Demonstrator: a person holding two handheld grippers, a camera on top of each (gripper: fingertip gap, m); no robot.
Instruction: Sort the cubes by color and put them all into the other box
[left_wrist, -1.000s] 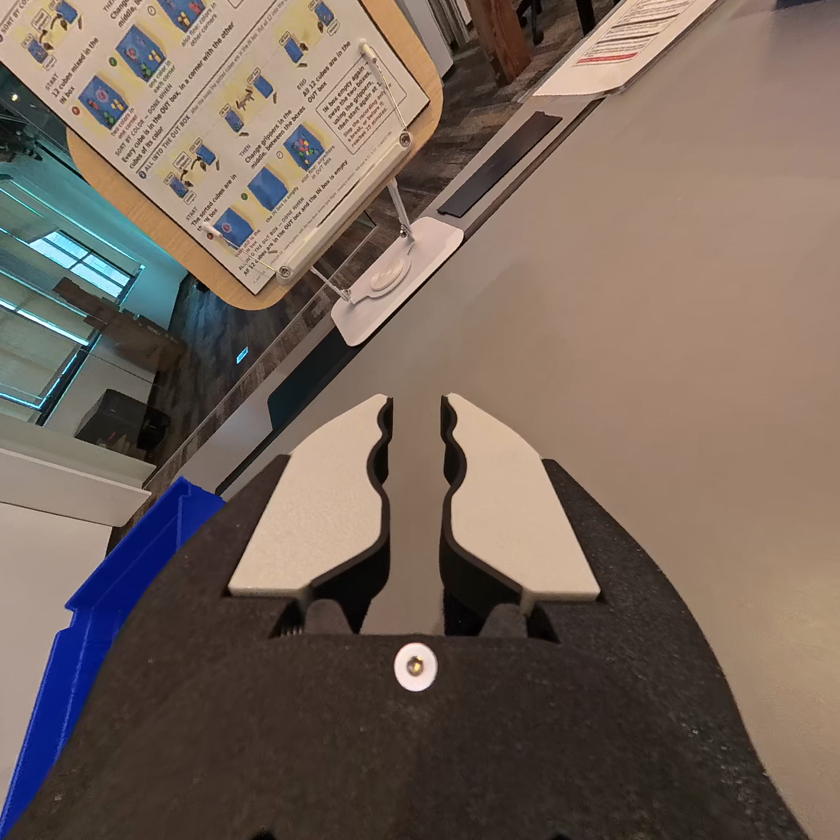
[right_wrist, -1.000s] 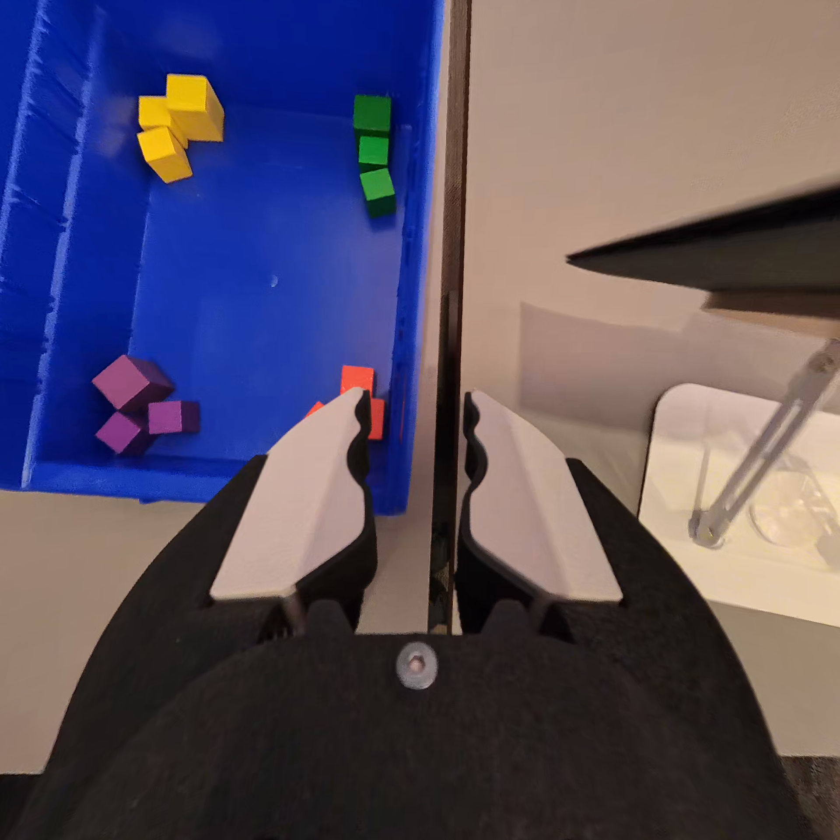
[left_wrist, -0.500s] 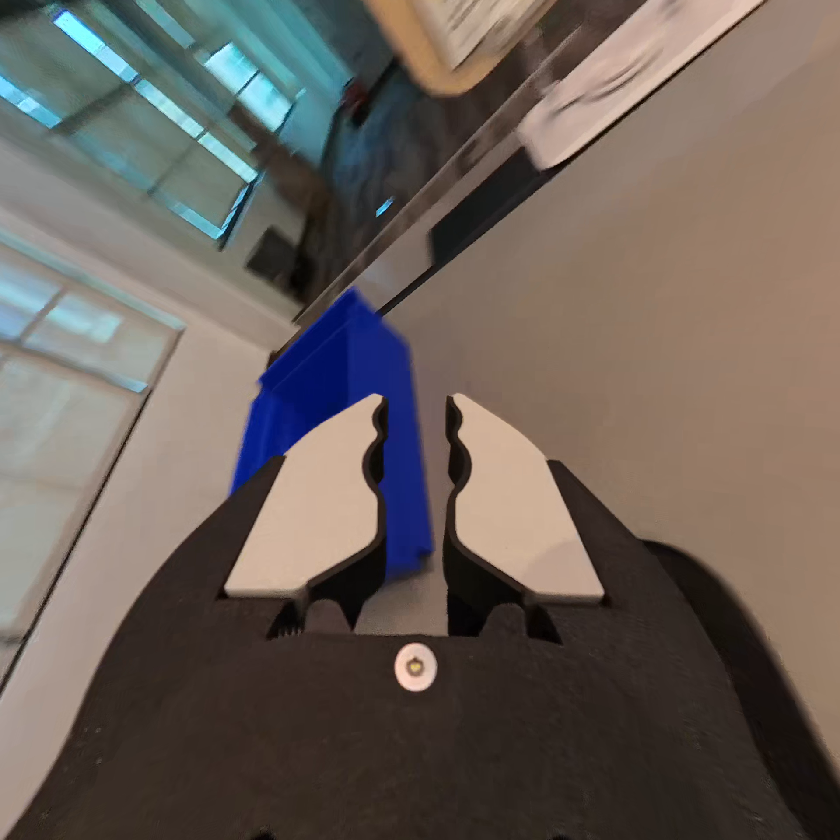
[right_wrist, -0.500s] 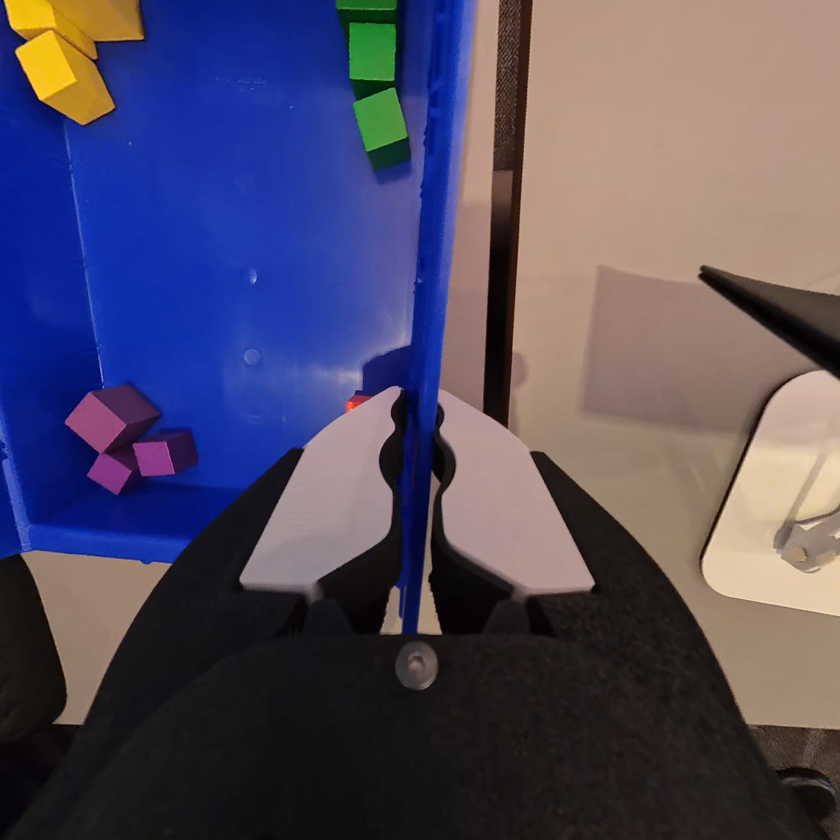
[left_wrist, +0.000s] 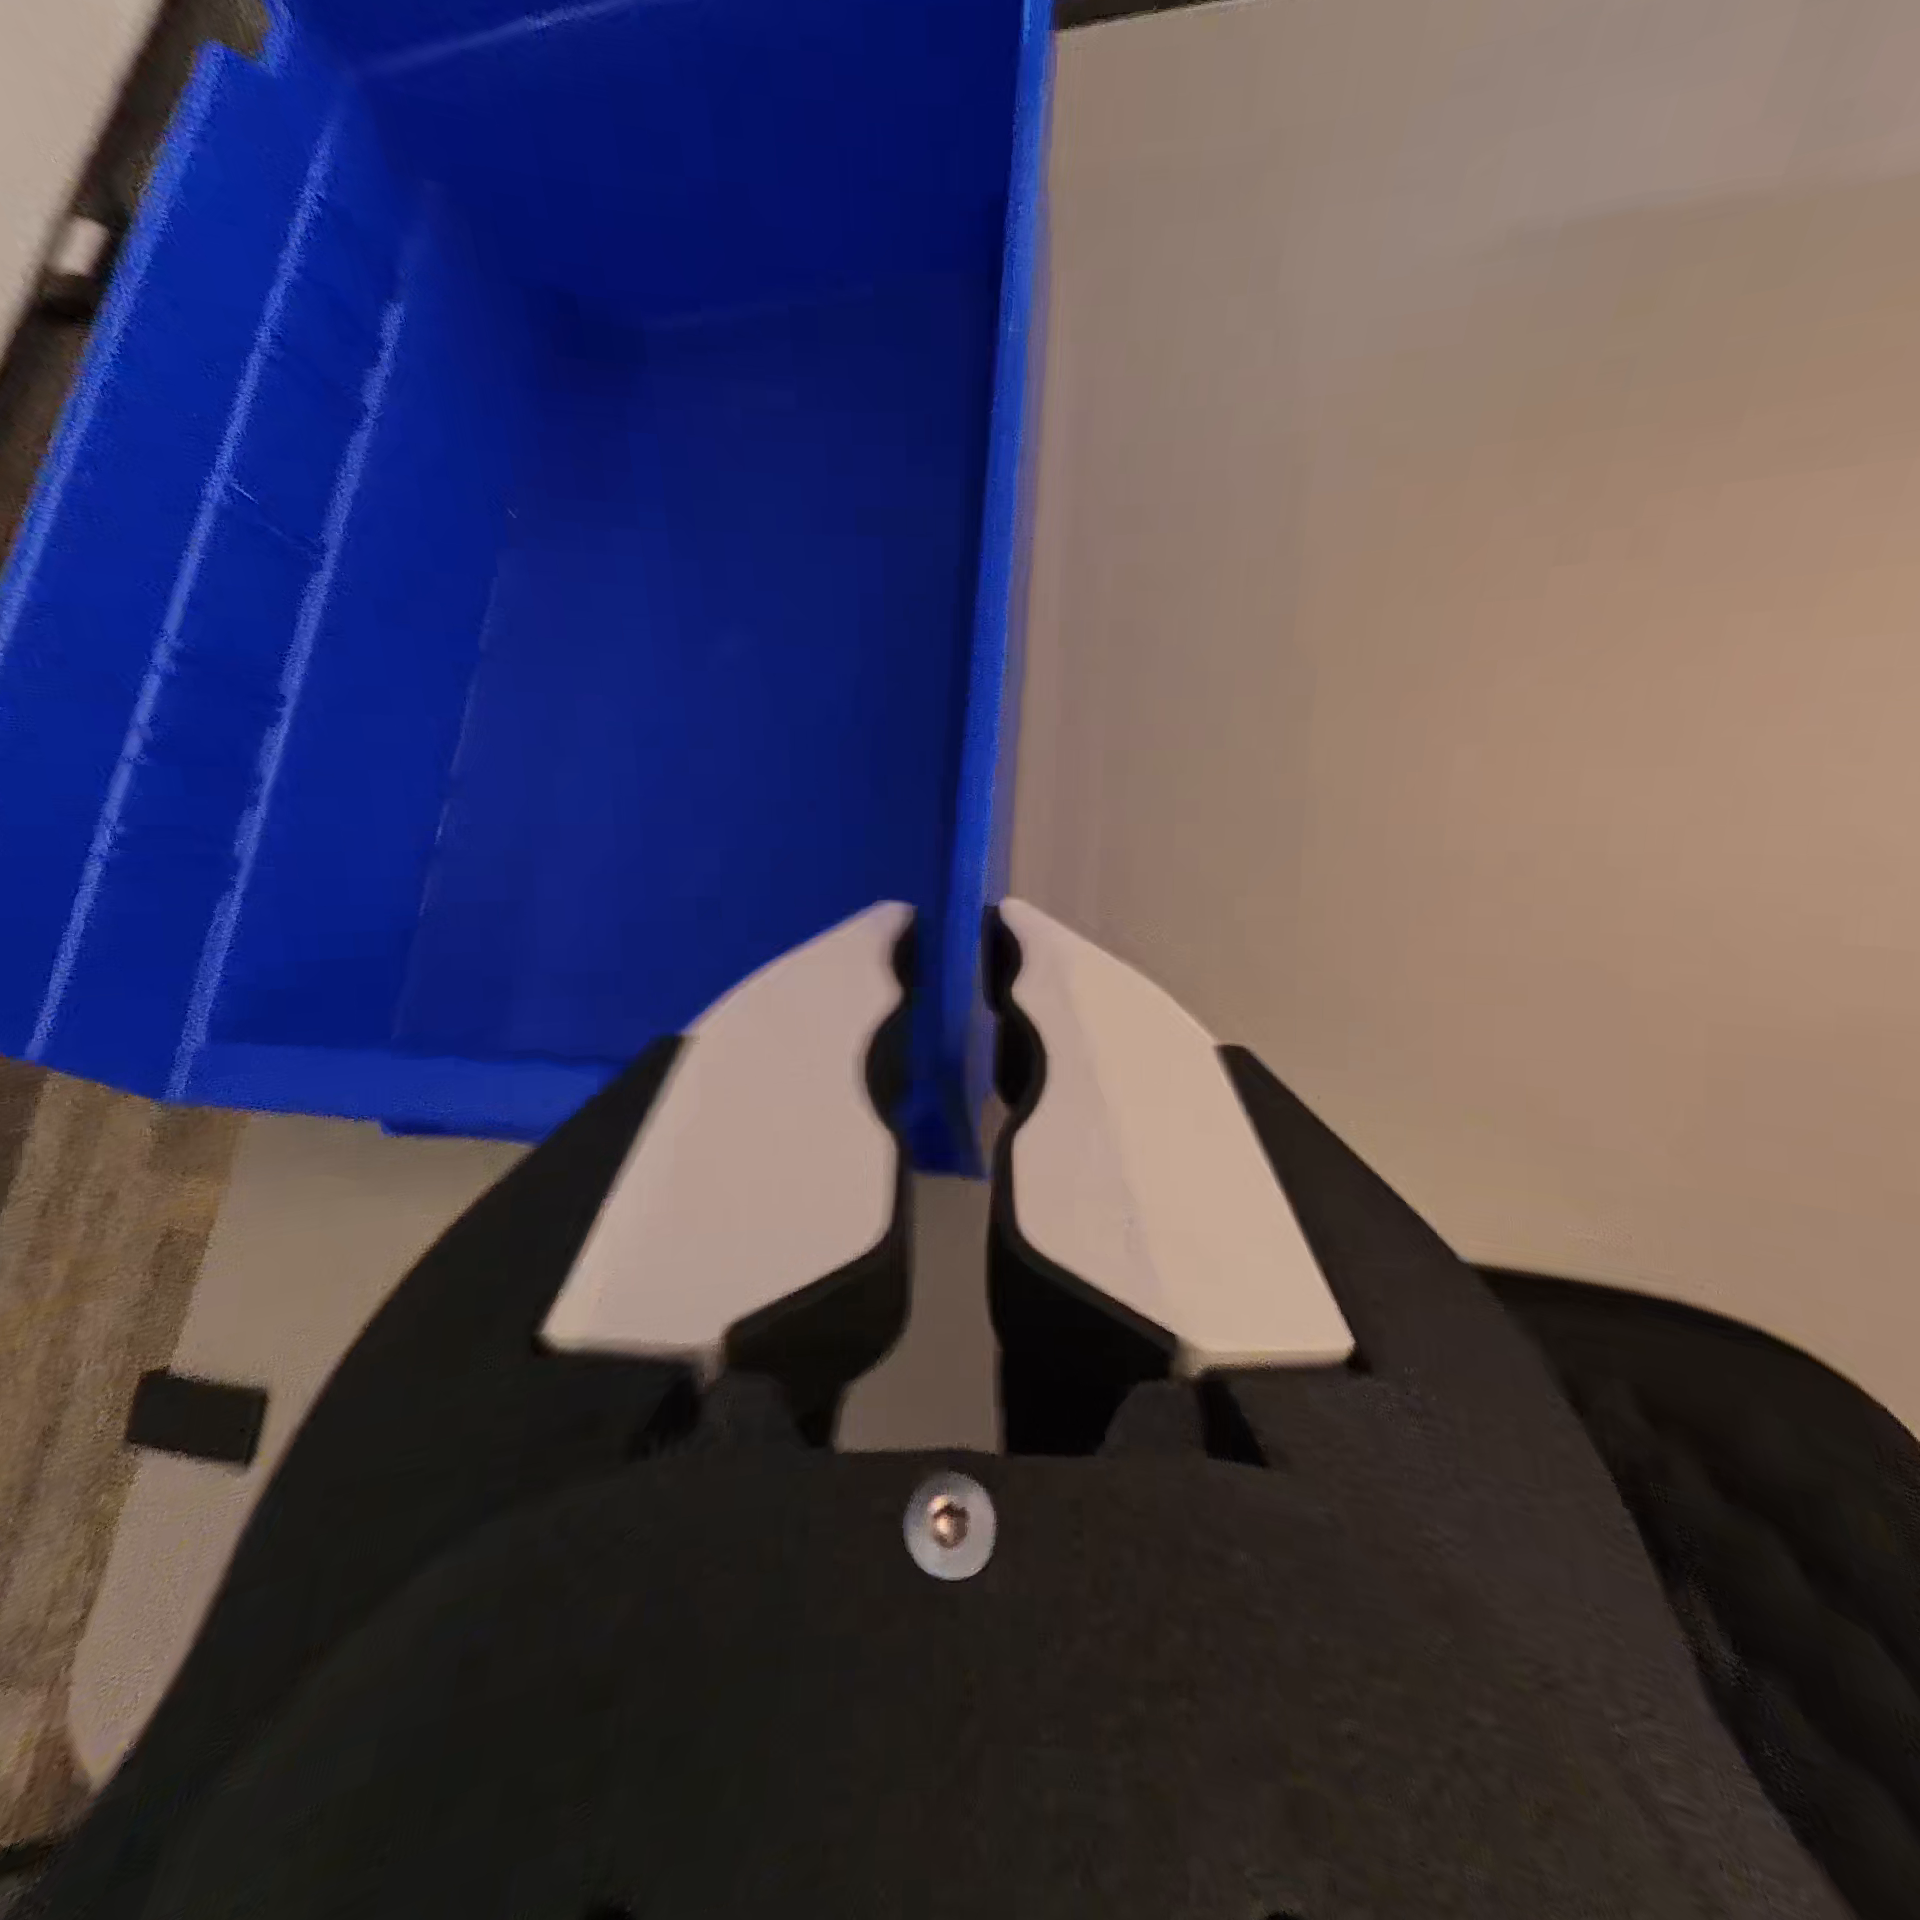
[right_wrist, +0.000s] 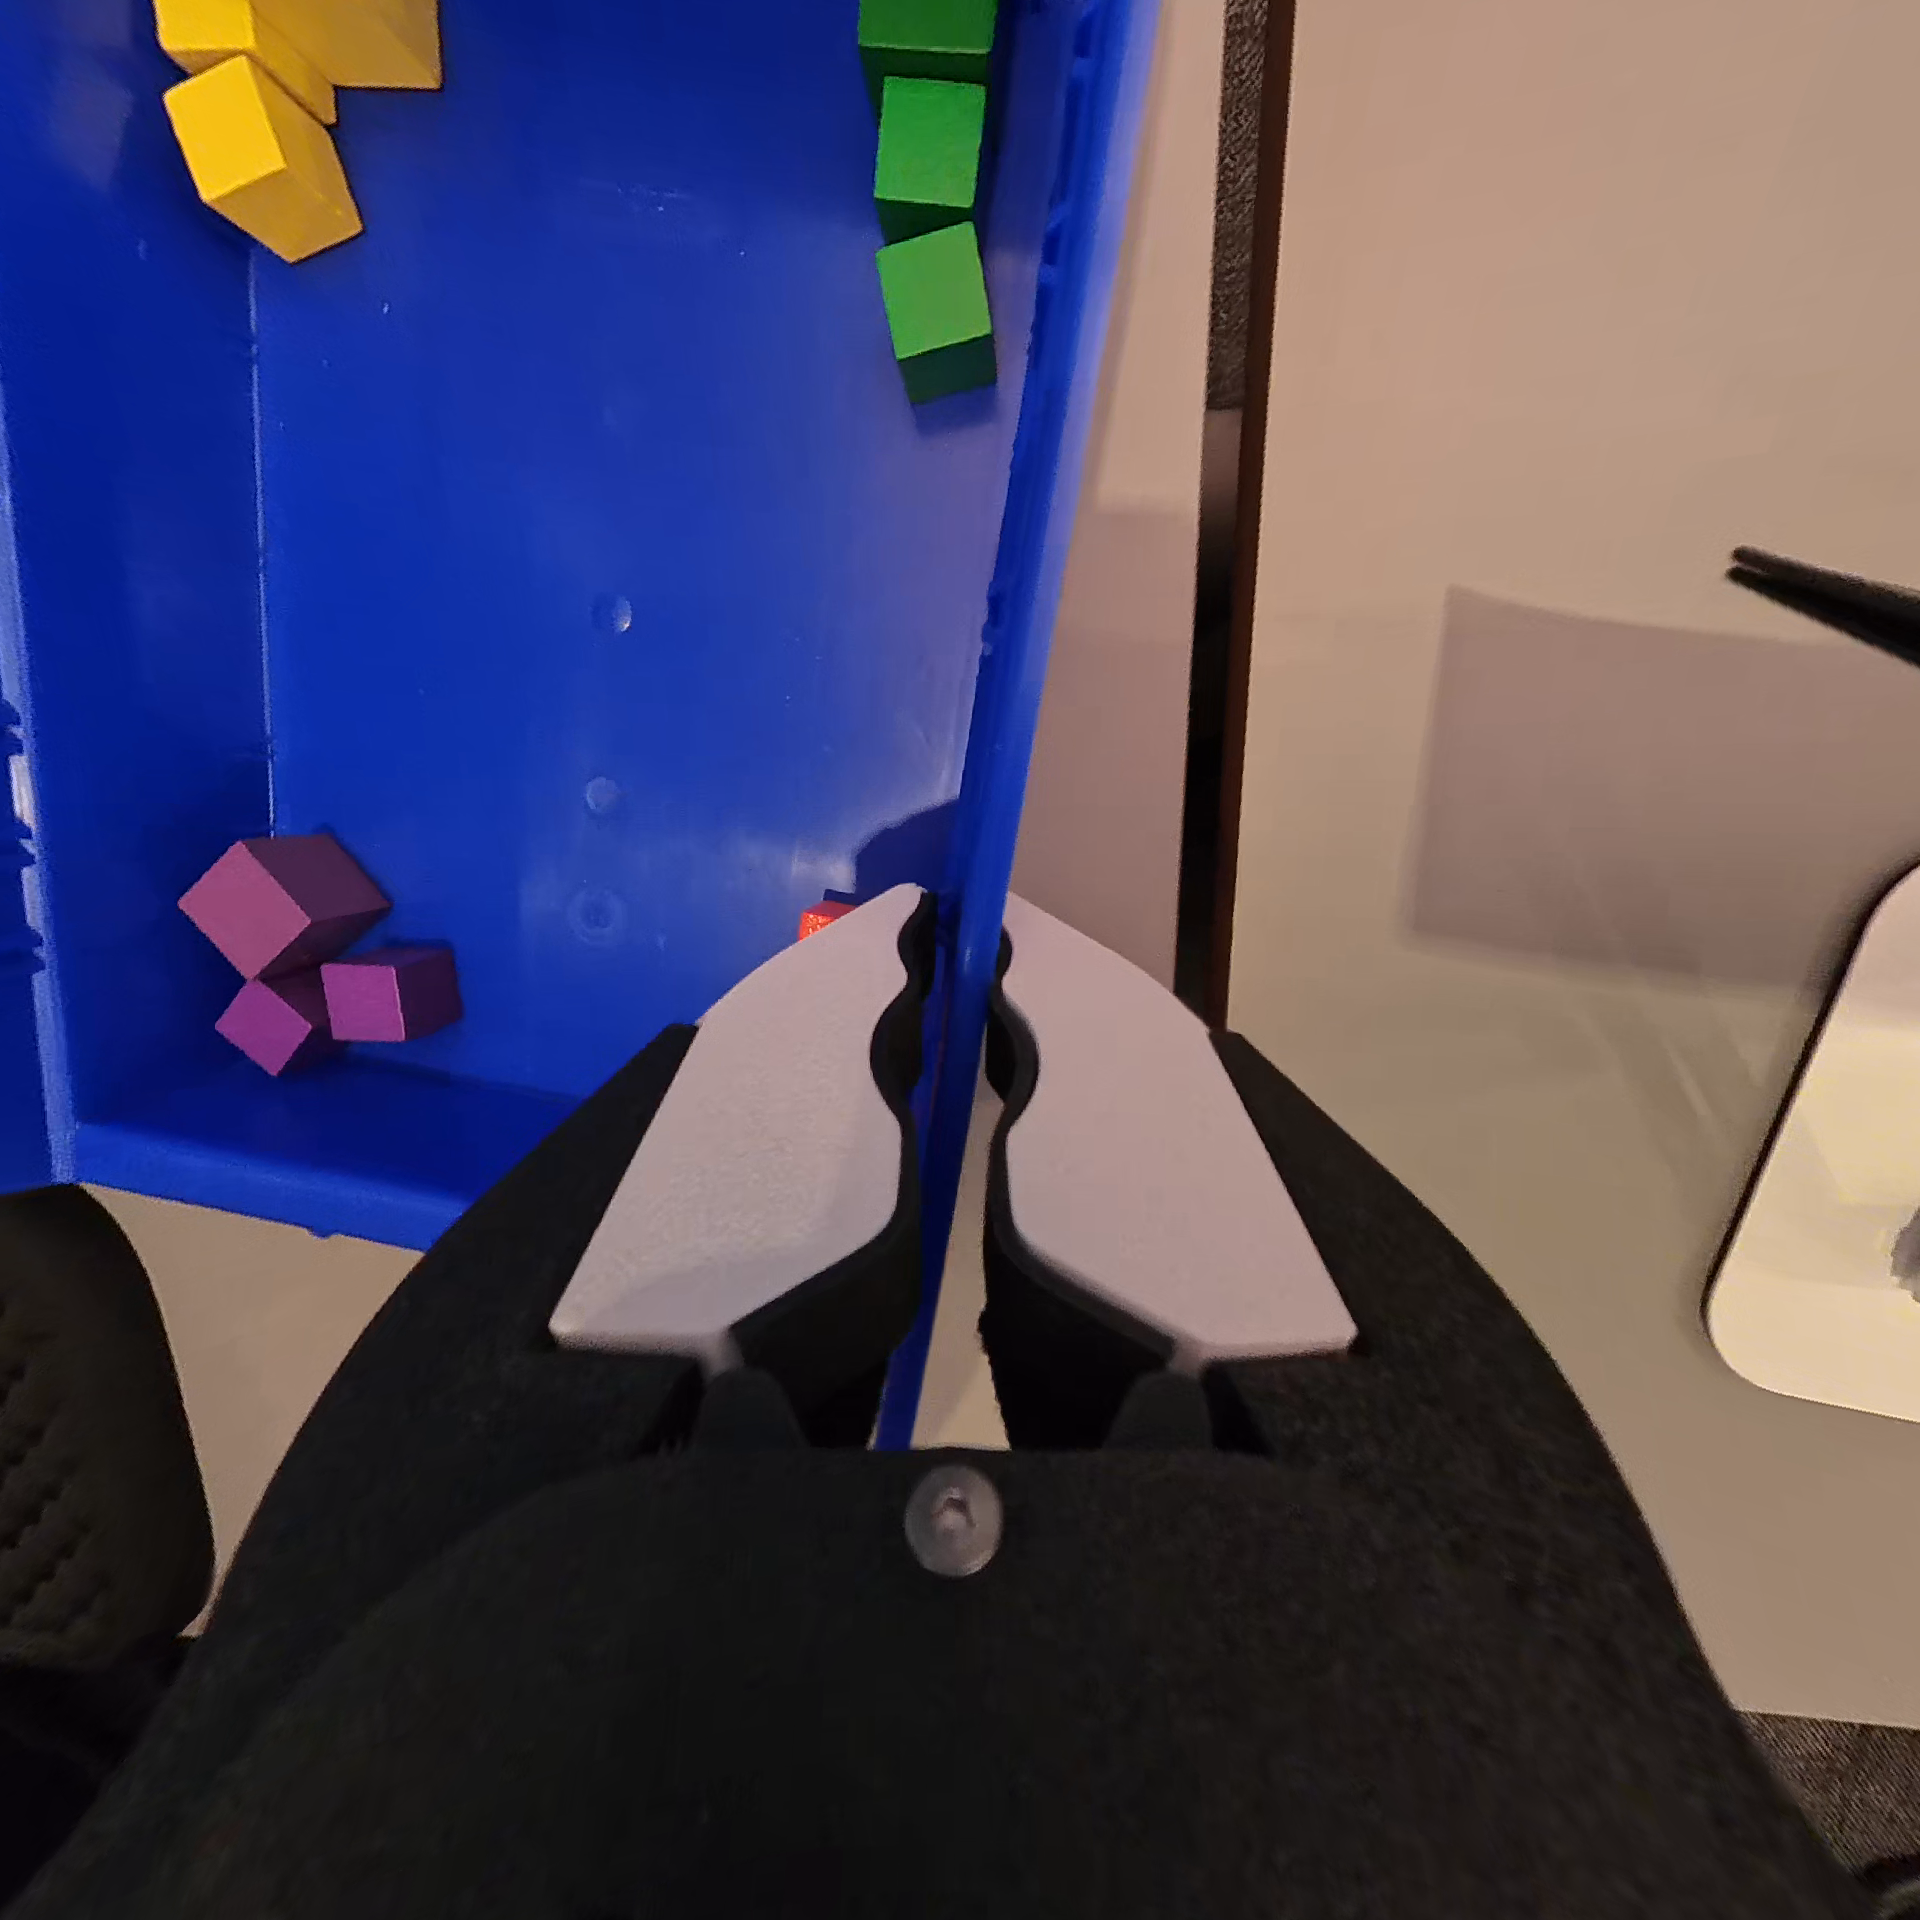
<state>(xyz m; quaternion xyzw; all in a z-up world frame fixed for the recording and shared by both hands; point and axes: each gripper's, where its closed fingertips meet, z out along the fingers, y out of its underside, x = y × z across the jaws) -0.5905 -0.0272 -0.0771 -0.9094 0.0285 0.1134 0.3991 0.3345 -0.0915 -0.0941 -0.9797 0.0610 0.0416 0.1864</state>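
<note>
In the right wrist view a blue box (right_wrist: 623, 520) holds sorted cubes: yellow cubes (right_wrist: 260, 156) far left, green cubes (right_wrist: 930, 291) far right, purple cubes (right_wrist: 281, 914) near left. A red cube (right_wrist: 824, 920) shows as a sliver behind my finger. My right gripper (right_wrist: 961, 914) is shut on this box's right wall near the front corner. In the left wrist view a second blue box (left_wrist: 623, 623) is empty. My left gripper (left_wrist: 951, 920) straddles its right wall near the front corner, fingers closed against it.
A white stand base (right_wrist: 1818, 1247) lies on the grey table right of the cube box, beyond a dark seam (right_wrist: 1236, 520). A black edge (right_wrist: 1849, 613) juts in above it. Floor (left_wrist: 83, 1299) shows left of the table edge. A black shape (right_wrist: 83, 1455) sits bottom left.
My left gripper swung from the instruction board down onto the empty box and closed on its right wall. My right gripper closed on the cube box's right wall and still holds it.
</note>
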